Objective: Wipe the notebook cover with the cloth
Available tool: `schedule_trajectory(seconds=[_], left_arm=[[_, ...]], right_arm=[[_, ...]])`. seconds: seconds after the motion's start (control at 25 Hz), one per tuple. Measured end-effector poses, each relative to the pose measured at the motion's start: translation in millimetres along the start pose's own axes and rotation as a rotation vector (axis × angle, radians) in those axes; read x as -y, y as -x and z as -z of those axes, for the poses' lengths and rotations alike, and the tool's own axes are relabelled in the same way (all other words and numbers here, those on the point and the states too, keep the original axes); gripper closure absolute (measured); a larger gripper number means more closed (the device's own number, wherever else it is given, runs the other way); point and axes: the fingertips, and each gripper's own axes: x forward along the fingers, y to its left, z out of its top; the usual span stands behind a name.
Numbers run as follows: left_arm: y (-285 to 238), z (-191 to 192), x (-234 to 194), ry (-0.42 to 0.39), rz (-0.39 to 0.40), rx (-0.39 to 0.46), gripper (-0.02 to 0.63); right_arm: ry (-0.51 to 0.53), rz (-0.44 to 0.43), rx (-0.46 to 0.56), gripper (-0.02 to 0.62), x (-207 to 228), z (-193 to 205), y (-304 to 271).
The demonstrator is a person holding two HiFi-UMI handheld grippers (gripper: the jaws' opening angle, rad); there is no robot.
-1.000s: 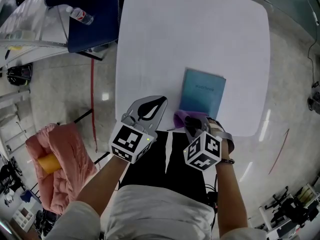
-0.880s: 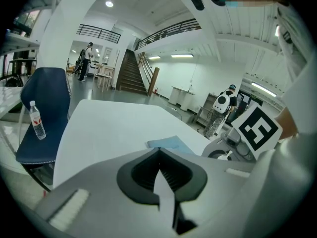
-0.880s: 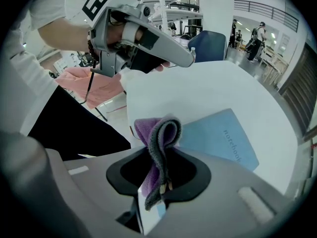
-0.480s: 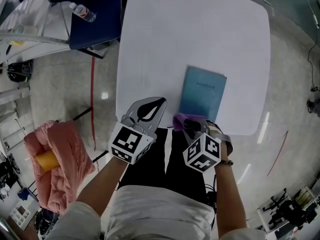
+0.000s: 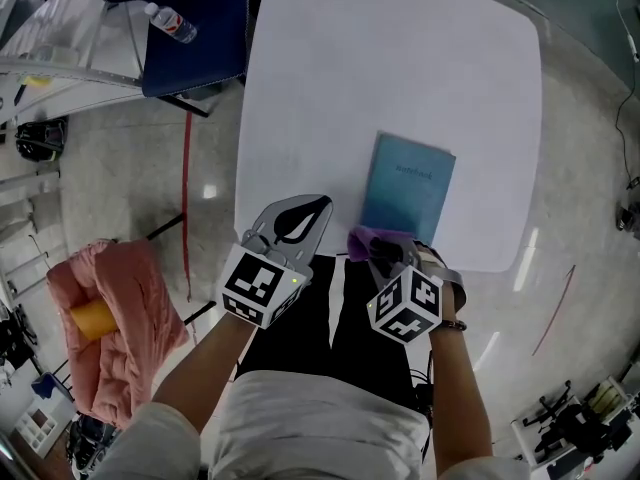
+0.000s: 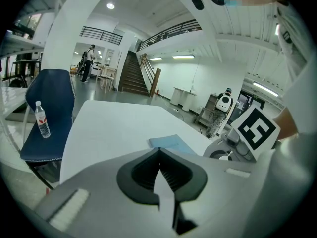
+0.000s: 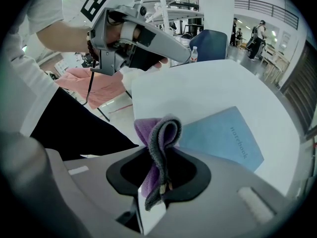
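The left claw [image 6: 159, 149] fills the lower part of the view, its two jaws pressed together at the tips with nothing between them. Beyond it lies a white bench [image 6: 114, 125], and a blue notebook [image 6: 171, 143] lies flat on the bench just past the tips. To the left, a blue chair [image 6: 47, 108] stands beside the bench with a water bottle [image 6: 43, 119] upright on its seat. A black-and-white marker cube [image 6: 257, 129] shows at the right. A staircase [image 6: 131, 79] rises far behind.
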Motion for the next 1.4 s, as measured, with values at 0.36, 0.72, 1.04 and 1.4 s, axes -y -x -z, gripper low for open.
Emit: schedule_trajectory(seconds=[0.36, 0.72, 1.04, 1.4], left_arm=[[4.1, -12.4, 2.1, -0.015, -0.003, 0.003, 0.606], [12.8, -40.0, 11.4, -0.038, -0.006, 0.025, 0.606], [23.2, -69.2, 17.8, -0.038, -0.027, 0.059, 0.606], [40.4, -99.6, 21.5, -0.068, -0.032, 0.069, 0.606]], right_arm=[[-0.008, 0.006, 0.032, 0.482, 2.3, -0.1, 7.3], [-0.042, 0.029, 0.051, 0.482, 12.0, -3.3, 31.4], [-0.048, 0.093, 0.108, 0.480, 34.3, -25.3, 75.0], [-0.122, 0.133, 0.213, 0.480, 55.5, -48.3, 120.6]])
